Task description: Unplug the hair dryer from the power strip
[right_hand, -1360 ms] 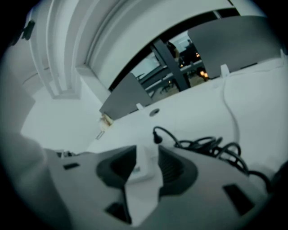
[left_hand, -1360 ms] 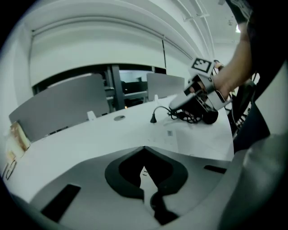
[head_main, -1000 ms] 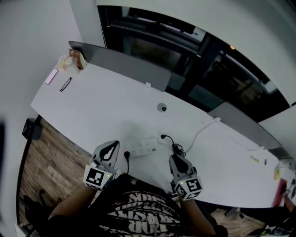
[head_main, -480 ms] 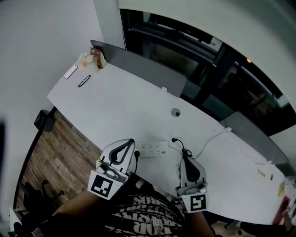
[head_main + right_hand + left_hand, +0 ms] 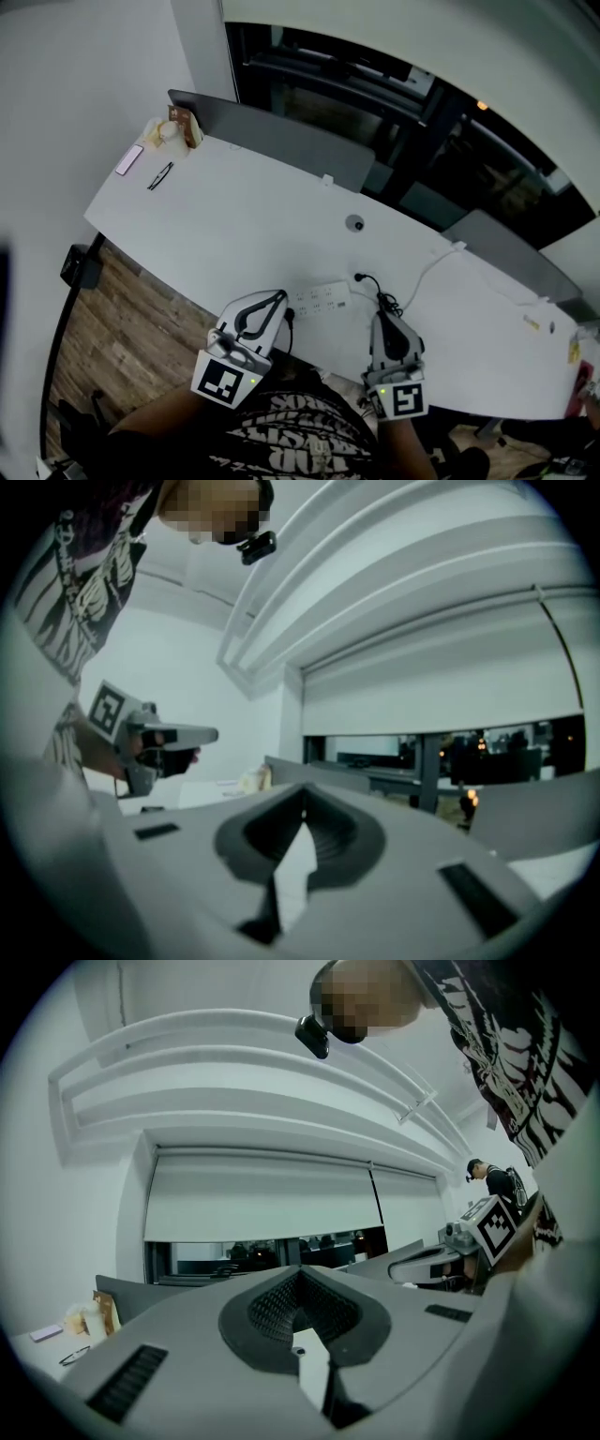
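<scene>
The left claw is closed on nothing, just left of the white power strip, which lies long-ways across the white table between both claws. A black plug sits at the strip's right end, nearest the right claw, whose jaws have just been closing and now meet empty. No hair dryer shows; dark windows stand far beyond the strip.

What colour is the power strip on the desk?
White; the power strip shows best in the head view.
</scene>
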The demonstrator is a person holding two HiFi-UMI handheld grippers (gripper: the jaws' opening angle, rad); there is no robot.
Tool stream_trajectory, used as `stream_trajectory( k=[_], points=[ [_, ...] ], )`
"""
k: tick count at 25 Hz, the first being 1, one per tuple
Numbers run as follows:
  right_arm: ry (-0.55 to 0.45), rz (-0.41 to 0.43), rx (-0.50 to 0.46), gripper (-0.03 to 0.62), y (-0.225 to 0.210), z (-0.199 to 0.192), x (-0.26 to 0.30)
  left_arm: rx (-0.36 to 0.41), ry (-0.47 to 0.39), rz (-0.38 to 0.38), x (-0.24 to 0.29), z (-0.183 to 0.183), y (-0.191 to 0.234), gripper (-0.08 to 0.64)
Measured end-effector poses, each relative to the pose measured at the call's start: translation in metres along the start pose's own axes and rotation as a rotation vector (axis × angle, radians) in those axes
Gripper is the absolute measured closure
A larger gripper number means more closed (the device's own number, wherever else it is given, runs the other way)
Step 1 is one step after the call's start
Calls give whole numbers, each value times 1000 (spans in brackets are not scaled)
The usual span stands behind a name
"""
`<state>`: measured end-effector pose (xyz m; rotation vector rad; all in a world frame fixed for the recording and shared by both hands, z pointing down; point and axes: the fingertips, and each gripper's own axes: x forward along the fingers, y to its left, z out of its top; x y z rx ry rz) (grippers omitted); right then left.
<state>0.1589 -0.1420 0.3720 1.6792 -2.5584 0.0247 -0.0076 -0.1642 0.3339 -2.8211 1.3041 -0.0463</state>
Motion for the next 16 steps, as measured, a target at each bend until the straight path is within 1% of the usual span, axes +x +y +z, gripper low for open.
stream_trajectory(
  k=[3, 5, 8, 11, 16],
  points=[
    [11, -61, -14, 558, 11, 2, 3, -27, 0, -12, -10, -3, 22, 532],
    [35, -101, -19, 558, 19, 0, 1, -48, -7, -20, -17, -5, 37, 532],
    [70, -154, -16, 558, 33, -4, -5, -75, -5, -55, -26, -12, 48, 532],
    [72, -183, 17, 558, 45, 0, -4, -97, -11, -85, -33, -16, 55, 532],
    [66, -206, 25, 558, 64, 7, -10, -111, -35, -110, -47, -21, 55, 532]
  ],
)
